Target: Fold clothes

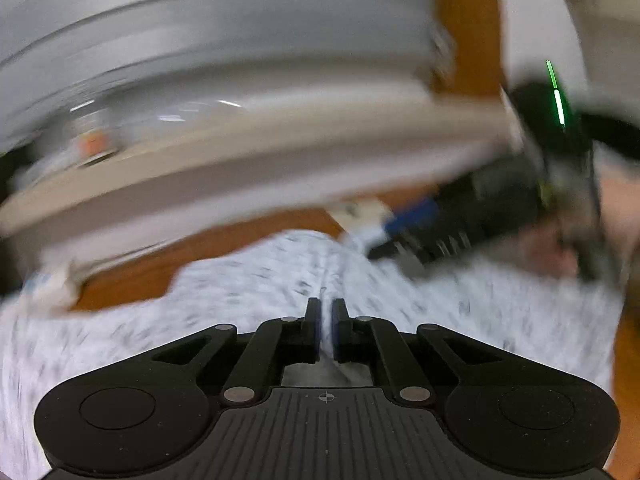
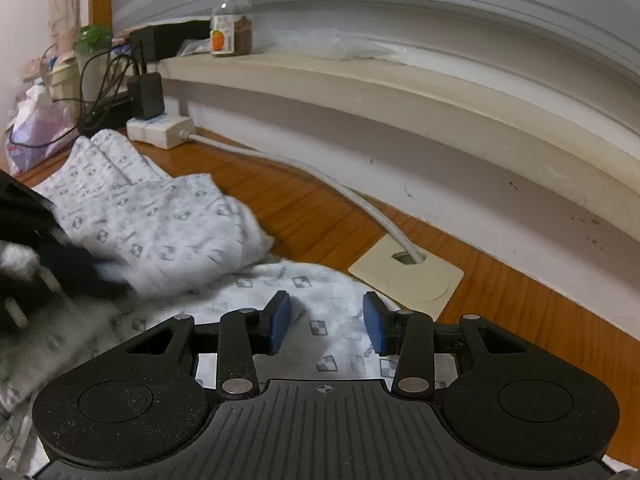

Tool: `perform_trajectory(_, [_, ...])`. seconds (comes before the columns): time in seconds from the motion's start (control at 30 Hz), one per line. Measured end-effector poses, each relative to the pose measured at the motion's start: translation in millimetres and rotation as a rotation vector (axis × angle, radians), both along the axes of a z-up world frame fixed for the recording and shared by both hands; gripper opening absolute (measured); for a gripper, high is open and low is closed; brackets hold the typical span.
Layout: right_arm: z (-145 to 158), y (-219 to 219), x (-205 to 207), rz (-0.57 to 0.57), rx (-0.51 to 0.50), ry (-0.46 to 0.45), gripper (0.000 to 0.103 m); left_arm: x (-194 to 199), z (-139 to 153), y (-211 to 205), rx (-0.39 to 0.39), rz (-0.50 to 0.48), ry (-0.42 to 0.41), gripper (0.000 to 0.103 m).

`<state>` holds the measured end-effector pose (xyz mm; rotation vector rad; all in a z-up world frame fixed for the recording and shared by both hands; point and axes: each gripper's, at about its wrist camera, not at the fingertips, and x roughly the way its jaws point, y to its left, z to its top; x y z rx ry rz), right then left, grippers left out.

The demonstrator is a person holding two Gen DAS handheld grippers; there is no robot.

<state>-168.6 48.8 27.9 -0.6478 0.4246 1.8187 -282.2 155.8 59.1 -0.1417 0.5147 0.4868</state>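
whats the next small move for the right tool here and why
Probably lower the right tool onto the flat layer of the patterned garment and close. Its jaws stand open with nothing clamped, only cloth lying below them. The left tool looks shut on a ridge of the fabric, so a second grip would likely let both hands carry the fold.

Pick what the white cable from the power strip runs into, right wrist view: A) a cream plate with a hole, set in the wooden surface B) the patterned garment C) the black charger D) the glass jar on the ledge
A: the white cable leaves the power strip and drops into the hole of the cream plate on the wooden surface.
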Motion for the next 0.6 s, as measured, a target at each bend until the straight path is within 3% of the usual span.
perform_trajectory(0.2, [3.9,3.2,-9.9,0.007,0.024,-0.014,0.042,-98.6,1.2,21.8,-0.202,0.157,-0.329,0.005])
perform_trajectory(0.43, [10.9,21.9,-46.2,0.118,0.038,0.009,0.042,-115.4,-15.8,26.3,-0.257,0.17,-0.321,0.005])
perform_trajectory(0.6, [3.9,49.6,-71.2,0.18,-0.026,-0.013,0.041,-115.5,-17.8,25.9,-0.23,0.154,-0.277,0.005])
